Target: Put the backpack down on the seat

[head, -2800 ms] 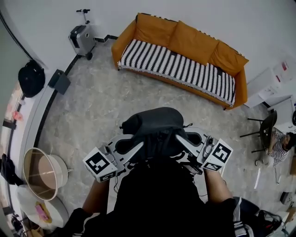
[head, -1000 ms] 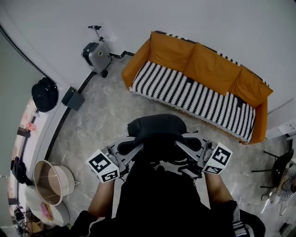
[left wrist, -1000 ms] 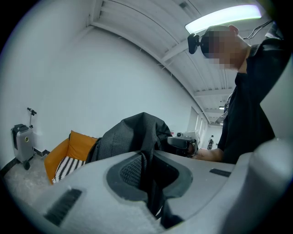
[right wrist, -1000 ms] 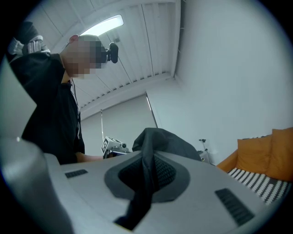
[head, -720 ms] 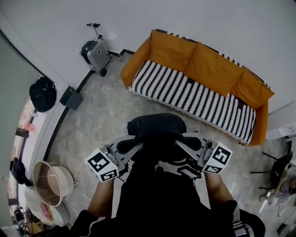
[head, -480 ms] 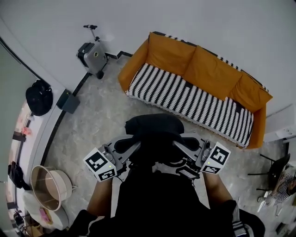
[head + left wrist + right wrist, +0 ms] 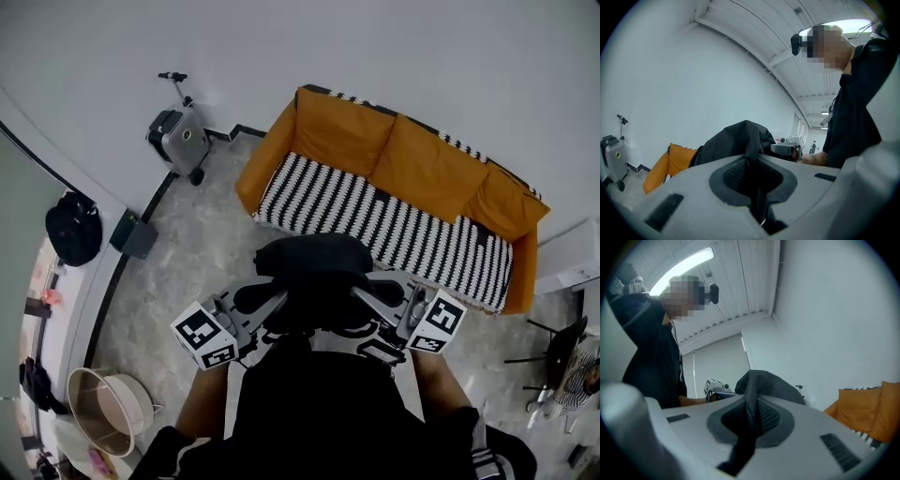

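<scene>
A black backpack point(image 7: 314, 264) hangs in the air in front of me, held from both sides. My left gripper point(image 7: 278, 302) is shut on a fold of its fabric point(image 7: 740, 140), which runs down between the jaws. My right gripper point(image 7: 360, 296) is shut on a dark strap of the backpack point(image 7: 761, 380) in the same way. Just beyond the backpack stands the orange sofa point(image 7: 412, 155) with its black-and-white striped seat point(image 7: 352, 206). Its orange arm shows low in the left gripper view point(image 7: 665, 164) and its cushions at the right edge of the right gripper view point(image 7: 869, 408).
A grey wheeled case point(image 7: 176, 141) stands by the wall left of the sofa. Along the left side are a black bag point(image 7: 73, 230), a dark box point(image 7: 134, 234) and a round basket point(image 7: 111, 401). A black chair point(image 7: 561, 352) and a seated person point(image 7: 589, 373) are at the far right.
The sofa has come closer to the backpack in the head view, and the basket has slid toward the lower left corner. Both grippers keep the same hold.
</scene>
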Demonstrator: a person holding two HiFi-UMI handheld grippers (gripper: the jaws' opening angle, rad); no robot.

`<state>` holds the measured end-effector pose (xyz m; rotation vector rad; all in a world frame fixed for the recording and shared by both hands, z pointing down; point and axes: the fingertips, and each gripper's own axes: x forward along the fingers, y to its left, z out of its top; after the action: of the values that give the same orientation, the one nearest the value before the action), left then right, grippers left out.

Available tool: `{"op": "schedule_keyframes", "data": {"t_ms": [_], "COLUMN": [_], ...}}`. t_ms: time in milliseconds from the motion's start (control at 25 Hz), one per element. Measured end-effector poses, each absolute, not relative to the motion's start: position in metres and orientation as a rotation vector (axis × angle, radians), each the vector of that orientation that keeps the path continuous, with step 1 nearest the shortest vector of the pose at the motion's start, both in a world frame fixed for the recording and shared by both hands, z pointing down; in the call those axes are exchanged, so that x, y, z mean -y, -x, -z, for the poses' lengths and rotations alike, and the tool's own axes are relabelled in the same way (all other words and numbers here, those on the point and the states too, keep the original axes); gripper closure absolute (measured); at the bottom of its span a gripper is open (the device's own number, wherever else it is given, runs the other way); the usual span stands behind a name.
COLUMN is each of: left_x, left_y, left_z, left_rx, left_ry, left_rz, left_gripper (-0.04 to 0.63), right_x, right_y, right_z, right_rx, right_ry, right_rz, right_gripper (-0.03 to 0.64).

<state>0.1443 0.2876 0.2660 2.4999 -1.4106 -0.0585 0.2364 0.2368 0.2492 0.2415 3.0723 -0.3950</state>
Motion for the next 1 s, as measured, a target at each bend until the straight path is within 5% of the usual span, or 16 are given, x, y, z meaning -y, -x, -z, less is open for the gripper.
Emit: {"op": "schedule_keyframes", "data": {"t_ms": [1000], "left_x": [-0.206], "left_y": [-0.018], "left_z": [-0.274], "left_rx": [1.335], "left_ry": [-2.541], "left_rz": [0.086], "left_gripper": [0.561], "right_x": [-0.162], "right_y": [-0.114], "right_z": [-0.259], "right_rx": [-3.102], "right_ry": [-0.129], "right_rz": [0.421], "right_gripper": [0.588]}}
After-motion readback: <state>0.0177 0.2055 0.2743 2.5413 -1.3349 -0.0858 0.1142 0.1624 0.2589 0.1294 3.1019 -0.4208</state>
